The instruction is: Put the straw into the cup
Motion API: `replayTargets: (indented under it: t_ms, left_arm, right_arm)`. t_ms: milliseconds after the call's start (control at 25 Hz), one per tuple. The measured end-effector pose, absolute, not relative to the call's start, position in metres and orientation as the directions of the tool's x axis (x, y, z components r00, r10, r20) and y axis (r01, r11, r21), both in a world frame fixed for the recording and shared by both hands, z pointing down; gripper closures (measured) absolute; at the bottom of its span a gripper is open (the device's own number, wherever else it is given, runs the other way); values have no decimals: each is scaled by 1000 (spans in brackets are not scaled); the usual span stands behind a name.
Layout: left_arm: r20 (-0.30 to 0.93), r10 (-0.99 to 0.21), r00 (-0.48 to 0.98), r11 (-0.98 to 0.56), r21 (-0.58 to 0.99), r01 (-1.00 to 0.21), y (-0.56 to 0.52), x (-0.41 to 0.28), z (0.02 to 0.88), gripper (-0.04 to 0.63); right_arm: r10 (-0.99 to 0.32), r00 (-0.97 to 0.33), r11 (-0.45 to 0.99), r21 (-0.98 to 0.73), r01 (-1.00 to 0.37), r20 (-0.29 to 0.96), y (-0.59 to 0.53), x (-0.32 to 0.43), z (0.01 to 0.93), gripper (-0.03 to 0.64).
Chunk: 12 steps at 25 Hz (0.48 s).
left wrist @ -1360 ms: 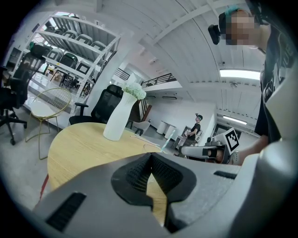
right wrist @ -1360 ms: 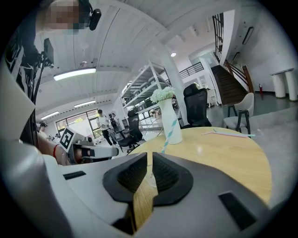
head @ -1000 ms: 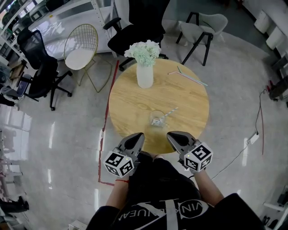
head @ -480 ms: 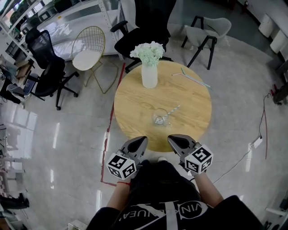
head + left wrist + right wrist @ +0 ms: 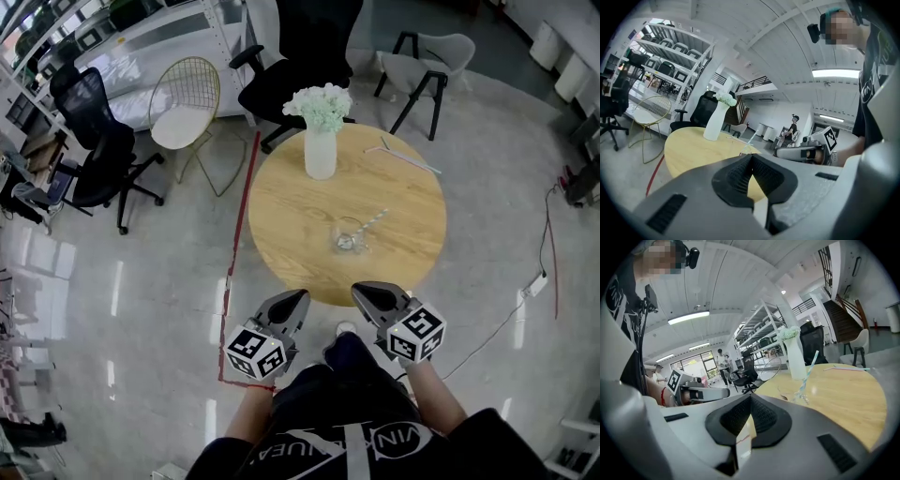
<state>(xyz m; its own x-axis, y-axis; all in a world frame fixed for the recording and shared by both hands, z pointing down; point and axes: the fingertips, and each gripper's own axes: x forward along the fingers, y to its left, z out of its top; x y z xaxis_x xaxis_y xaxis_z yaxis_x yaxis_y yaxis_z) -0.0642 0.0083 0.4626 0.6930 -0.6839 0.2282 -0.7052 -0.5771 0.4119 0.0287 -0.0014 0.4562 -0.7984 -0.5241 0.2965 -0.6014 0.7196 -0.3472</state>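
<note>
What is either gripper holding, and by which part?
Nothing: left gripper and right gripper are shut and empty; the straw sits in the cup.

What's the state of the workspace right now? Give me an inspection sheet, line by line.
Surface: round wooden table.
Job's things: glass cup near the table's middle; a straw leans in it.
Clutter: vase of flowers at the far edge; spare straws lying at the far right.
Grippers: left gripper and right gripper are both shut and empty, held off the table's near edge.
Cables: a cable on the floor right of the table, by a power strip.
Surroundings: office chair, wire chair, shelves, and a red line on the floor.
</note>
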Motion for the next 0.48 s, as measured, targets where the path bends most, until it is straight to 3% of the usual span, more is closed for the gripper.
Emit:
replayTargets:
  t_ms: [480]
  left_arm:
    - [190, -646, 739, -623, 428, -655, 56, -84, 458, 589]
  right_arm:
    - [-591, -743, 659, -342, -669, 315, 57, 14, 452, 614]
